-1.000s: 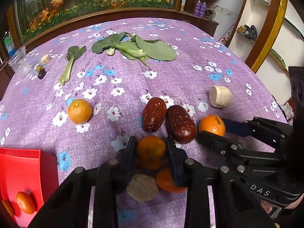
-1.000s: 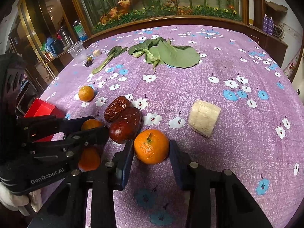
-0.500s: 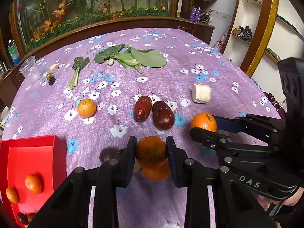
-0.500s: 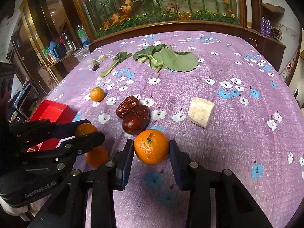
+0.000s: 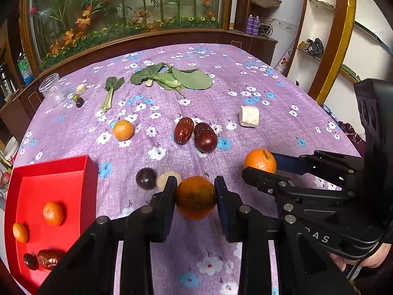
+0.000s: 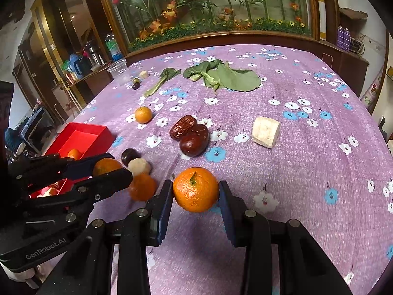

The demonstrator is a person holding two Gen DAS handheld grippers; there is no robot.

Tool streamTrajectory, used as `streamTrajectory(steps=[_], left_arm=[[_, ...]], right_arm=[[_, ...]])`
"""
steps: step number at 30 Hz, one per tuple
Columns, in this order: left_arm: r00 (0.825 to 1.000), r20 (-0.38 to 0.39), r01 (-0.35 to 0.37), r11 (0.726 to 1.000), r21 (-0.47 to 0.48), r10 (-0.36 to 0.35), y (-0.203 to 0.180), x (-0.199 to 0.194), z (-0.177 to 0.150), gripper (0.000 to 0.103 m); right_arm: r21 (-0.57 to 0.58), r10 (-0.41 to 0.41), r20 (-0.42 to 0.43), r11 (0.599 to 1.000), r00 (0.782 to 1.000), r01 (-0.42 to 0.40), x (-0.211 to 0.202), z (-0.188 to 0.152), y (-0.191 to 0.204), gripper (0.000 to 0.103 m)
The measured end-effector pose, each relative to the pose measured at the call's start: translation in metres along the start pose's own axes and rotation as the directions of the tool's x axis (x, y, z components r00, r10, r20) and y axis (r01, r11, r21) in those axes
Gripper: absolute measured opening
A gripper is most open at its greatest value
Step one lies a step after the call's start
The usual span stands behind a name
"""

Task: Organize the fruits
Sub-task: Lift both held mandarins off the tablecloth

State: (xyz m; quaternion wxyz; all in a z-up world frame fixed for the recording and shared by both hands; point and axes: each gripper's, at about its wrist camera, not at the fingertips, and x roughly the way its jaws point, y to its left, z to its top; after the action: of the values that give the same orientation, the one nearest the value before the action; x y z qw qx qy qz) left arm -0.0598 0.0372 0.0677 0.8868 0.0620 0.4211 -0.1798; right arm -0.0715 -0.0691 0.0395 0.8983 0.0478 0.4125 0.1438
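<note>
My left gripper (image 5: pixel 195 196) is shut on a dull orange tangerine (image 5: pixel 195 197) and holds it above the purple cloth. My right gripper (image 6: pixel 195 191) is shut on a bright tangerine (image 6: pixel 195 189), also lifted; it shows in the left wrist view (image 5: pixel 260 160). A red tray (image 5: pixel 81 172) at the left holds two small tangerines, a red date and a dark fruit. On the cloth lie a loose tangerine (image 5: pixel 123 129), two red dates (image 5: pixel 194 134), a dark plum (image 5: pixel 146 178) and another tangerine (image 6: pixel 142 187).
A pale root chunk (image 5: pixel 249 116) lies to the right. Green leaves (image 5: pixel 172 78) and a stalk (image 5: pixel 110 91) lie at the far side. A clear cup (image 5: pixel 50 89) with small bits beside it stands far left. A pale round piece (image 5: pixel 165 179) sits by the plum.
Both grippers have risen and pulled back with their tangerines. The table looks farther away, and the red tray and a dark plum have come more into view.
</note>
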Motion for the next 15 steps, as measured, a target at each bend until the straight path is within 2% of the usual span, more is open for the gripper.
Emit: streamTrajectory(steps=[15], left_arm=[[0.999, 0.031, -0.017, 0.999, -0.038, 0.018, 0.005, -0.032, -0.022, 0.030]], right_arm=[[-0.023, 0.022, 0.016, 0.999, 1.000, -0.021, -0.017, -0.016, 0.023, 0.040]])
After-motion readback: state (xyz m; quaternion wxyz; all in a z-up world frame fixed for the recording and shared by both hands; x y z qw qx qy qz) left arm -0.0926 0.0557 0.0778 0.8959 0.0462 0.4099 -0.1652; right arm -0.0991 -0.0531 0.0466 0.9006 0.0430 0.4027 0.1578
